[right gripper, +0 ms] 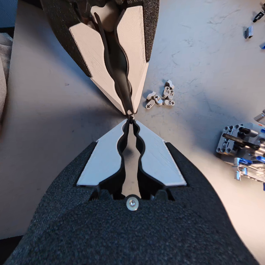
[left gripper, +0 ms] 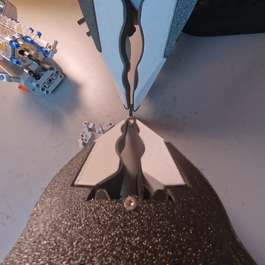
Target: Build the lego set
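Left wrist view shows the left gripper [left gripper: 131, 121] closed tight on a tiny light grey piece [left gripper: 130, 121], pinched right at the very tips so the small thing cannot slip. Facing it tip to tip is the right gripper [left gripper: 130, 108], also closed, and it pinches a thin black pin [left gripper: 131, 111]. The pin points straight at the grey piece and the two look like they touch, so I think the grippers are held nose to nose to keep the two parts in one line. Whether the pin is already inside the piece is too small to tell. In the right wrist view the right gripper [right gripper: 130, 121] has its tips squeezed on the dark pin [right gripper: 131, 118], with the left gripper [right gripper: 129, 112] coming from above. Just beside the tips lies a little heap of grey connector pieces [left gripper: 91, 132], close enough to reach. Farther off on the pale table [left gripper: 207, 100] sits a grey and blue brick model [left gripper: 31, 61].
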The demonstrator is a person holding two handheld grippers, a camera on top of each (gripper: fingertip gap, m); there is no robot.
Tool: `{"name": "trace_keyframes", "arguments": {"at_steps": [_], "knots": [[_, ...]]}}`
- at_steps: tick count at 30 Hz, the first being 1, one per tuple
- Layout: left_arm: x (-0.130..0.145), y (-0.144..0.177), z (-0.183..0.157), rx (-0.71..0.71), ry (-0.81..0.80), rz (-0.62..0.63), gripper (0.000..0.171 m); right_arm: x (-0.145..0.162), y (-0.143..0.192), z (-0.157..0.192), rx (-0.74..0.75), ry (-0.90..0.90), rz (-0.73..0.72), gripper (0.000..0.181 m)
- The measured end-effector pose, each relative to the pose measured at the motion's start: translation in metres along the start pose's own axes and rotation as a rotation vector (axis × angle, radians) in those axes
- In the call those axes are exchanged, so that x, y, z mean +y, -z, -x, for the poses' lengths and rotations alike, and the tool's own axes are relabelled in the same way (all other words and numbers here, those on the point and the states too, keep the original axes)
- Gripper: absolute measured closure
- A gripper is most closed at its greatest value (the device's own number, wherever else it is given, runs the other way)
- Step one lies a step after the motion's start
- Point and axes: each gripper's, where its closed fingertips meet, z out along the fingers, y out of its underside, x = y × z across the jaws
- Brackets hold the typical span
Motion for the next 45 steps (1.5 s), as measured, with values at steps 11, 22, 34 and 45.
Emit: {"name": "trace_keyframes", "arguments": {"at_steps": [11,22,34,45], "knots": [[0.0,0.0,0.001,-0.002,-0.016,-0.007,0.167,0.0,0.0,-0.001,-0.027,0.05,0.194,0.178],[0.0,0.0,0.001,-0.02,-0.042,-0.014,0.167,0.001,-0.001,0.001,-0.073,-0.003,0.304,0.178],[0.001,0.001,0.002,-0.032,-0.074,-0.021,0.166,0.008,-0.002,0.0,-0.101,-0.052,0.393,0.178],[-0.013,0.016,0.004,-0.033,-0.109,-0.138,0.162,-0.012,0.006,0.005,-0.102,-0.062,0.243,0.178]]}}
